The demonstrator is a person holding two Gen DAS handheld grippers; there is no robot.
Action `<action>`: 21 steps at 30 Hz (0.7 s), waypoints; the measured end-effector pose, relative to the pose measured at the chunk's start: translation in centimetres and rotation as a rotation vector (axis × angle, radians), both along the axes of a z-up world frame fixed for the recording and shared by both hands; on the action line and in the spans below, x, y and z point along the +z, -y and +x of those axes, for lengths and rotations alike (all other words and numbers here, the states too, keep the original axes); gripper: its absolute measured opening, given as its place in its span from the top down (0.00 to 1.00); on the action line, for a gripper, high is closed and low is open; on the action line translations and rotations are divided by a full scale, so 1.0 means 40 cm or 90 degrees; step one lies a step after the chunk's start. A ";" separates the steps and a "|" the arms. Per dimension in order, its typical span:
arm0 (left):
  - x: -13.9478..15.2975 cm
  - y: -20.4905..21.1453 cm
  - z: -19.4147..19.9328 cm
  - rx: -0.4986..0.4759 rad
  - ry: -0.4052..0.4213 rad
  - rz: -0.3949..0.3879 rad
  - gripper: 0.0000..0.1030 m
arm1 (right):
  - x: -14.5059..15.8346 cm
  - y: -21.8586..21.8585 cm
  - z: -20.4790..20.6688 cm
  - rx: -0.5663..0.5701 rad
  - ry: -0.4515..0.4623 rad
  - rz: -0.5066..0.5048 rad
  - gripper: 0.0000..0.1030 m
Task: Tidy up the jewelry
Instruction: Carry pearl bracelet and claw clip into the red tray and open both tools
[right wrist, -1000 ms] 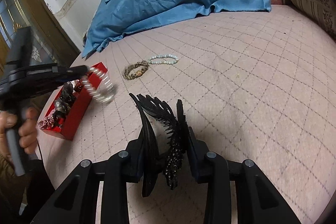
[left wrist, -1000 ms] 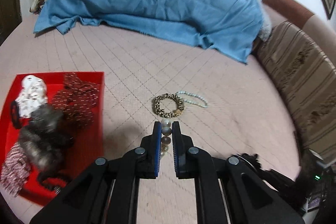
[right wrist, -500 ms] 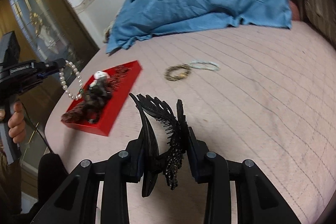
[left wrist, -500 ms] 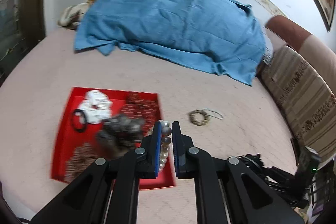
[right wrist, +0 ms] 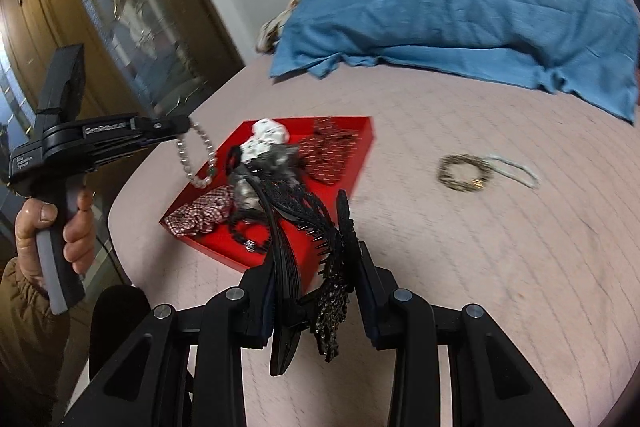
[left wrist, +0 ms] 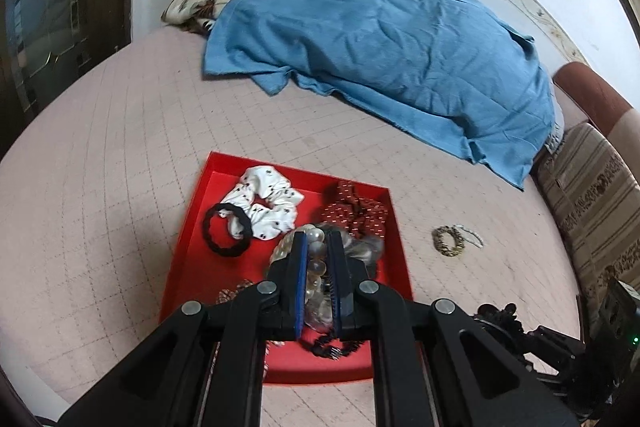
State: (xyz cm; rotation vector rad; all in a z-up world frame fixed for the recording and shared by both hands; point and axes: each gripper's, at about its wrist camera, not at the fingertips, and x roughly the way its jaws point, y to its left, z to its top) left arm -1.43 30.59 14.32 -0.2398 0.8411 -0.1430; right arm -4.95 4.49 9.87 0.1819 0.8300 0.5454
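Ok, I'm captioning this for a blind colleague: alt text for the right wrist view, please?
The right gripper fingers clamp a black hair comb above a pink bed, near a red tray of scrunchies. At left, a hand holds the left gripper, dangling a pearl bracelet beside the tray.

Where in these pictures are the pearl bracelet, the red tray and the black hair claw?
pearl bracelet [right wrist: 196, 163], right wrist view, on the hanging loop of beads.
red tray [left wrist: 208, 187], left wrist view, on its left wall.
black hair claw [right wrist: 286, 259], right wrist view, on its curved left half.
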 end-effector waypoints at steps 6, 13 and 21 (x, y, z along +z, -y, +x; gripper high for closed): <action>-0.094 -0.029 0.038 0.019 -0.035 -0.005 0.91 | -0.027 -0.105 0.067 0.031 -0.019 -0.019 0.64; -0.176 -0.061 0.075 0.037 -0.062 -0.002 0.91 | -0.084 -0.183 0.149 0.039 -0.049 -0.045 0.64; -0.193 -0.051 0.071 0.022 -0.049 0.019 0.91 | -0.120 -0.219 0.179 0.046 -0.056 -0.084 0.65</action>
